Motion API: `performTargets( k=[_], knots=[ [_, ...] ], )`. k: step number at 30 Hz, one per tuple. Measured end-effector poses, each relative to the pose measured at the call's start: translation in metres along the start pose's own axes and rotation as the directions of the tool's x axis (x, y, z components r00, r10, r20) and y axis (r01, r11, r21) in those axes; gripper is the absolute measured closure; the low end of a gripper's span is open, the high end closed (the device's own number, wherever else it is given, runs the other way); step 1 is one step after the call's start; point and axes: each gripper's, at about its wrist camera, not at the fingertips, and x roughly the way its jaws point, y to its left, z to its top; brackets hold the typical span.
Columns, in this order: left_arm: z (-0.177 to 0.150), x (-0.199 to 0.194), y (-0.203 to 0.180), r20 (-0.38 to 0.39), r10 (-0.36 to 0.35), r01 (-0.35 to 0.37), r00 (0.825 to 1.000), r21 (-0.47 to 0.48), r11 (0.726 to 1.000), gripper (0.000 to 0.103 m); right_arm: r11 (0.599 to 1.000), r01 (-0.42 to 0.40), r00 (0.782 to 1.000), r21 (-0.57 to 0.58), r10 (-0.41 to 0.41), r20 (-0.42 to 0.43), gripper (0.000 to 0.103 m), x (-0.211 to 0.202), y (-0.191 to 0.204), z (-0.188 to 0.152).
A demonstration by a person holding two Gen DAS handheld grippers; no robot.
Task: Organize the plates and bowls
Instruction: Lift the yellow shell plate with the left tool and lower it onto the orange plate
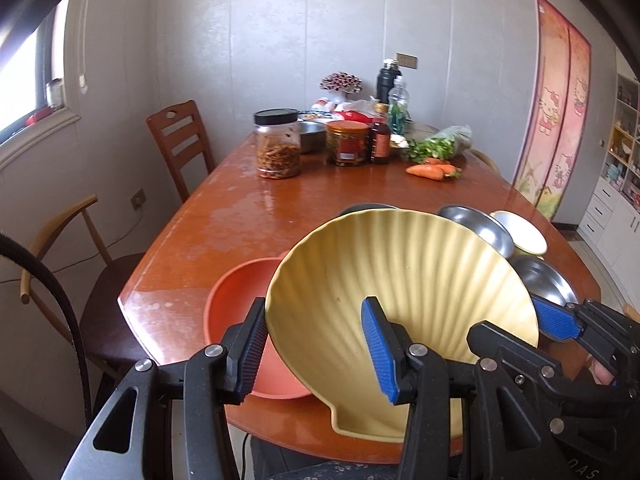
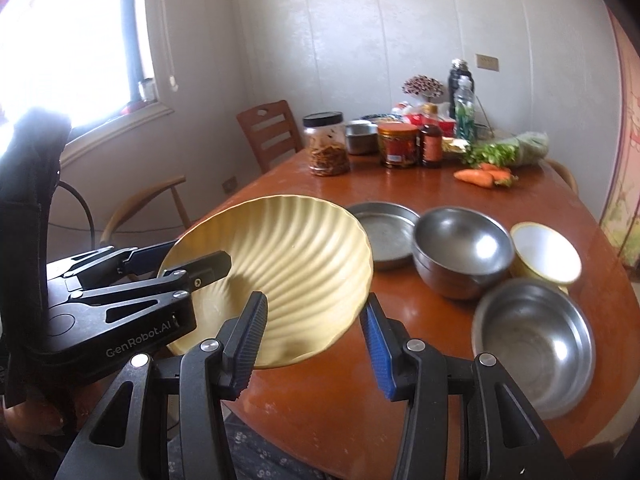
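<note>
A yellow shell-shaped plate (image 1: pixel 400 280) is held tilted above the near table edge. My left gripper (image 1: pixel 314 344) has its fingers wide apart on either side of the plate's left rim. My right gripper (image 2: pixel 314 338) is also wide apart around the plate's right rim (image 2: pixel 280 264). Which one bears the plate is unclear. An orange bowl (image 1: pixel 236 300) sits on the table under the plate's left side. A flat steel plate (image 2: pixel 380 232), two steel bowls (image 2: pixel 460 248) (image 2: pixel 532 340) and a white bowl with a yellow outside (image 2: pixel 544 254) stand to the right.
The brown oval table (image 1: pixel 240 216) carries jars (image 1: pixel 278 144), bottles, a steel pot, greens and carrots (image 1: pixel 430 170) at its far end. Wooden chairs (image 1: pixel 176 140) stand along the left side. A shelf unit stands at the far right.
</note>
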Motion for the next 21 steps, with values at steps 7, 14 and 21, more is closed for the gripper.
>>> performTargets(
  k=[7,14,21],
  knots=[
    [0.009,0.005,0.027,0.007,0.033,-0.033,0.999,-0.021,0.999,0.056,0.999,-0.019,1.0,-0.046,0.019,0.011,0.053,0.017,0.022,0.018],
    [0.024,0.013,0.048,0.018,0.061,-0.061,0.998,-0.017,0.998,0.056,0.997,-0.032,0.999,-0.066,0.034,0.025,0.053,0.037,0.038,0.036],
    [0.017,0.04,0.064,-0.031,0.059,-0.06,0.998,-0.041,0.997,0.056,0.997,-0.052,0.999,-0.065,0.051,-0.006,0.053,0.068,0.044,0.037]
  ],
)
